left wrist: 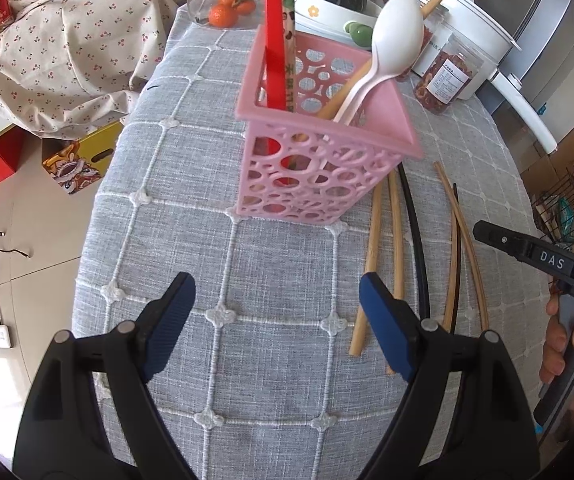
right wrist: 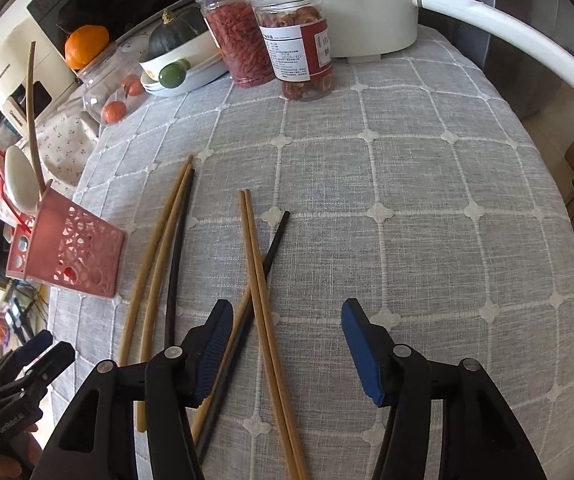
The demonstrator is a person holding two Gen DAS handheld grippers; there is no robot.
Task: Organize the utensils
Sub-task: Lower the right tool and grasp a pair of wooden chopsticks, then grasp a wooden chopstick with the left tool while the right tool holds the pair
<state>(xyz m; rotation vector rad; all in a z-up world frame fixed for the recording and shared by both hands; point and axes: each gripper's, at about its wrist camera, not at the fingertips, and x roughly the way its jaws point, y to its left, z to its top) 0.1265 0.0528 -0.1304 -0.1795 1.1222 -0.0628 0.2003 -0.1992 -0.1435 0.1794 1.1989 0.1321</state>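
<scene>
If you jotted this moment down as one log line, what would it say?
left gripper: open, empty | right gripper: open above loose chopsticks | pink basket: holds red spoon, white spoon | tablecloth

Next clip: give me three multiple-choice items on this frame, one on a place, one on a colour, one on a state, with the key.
1. Where do the loose chopsticks lie?
A. on the tablecloth
B. in a bowl
C. on the floor

2. What colour is the basket?
A. green
B. pink
C. black

3. How is the right claw?
A. shut on a spoon
B. open, nothing gripped
C. out of view

Key:
1 A, they rest flat on the grey cloth.
2 B, its lattice walls are pink.
3 B, the pads stand apart over a crossed pair.
</scene>
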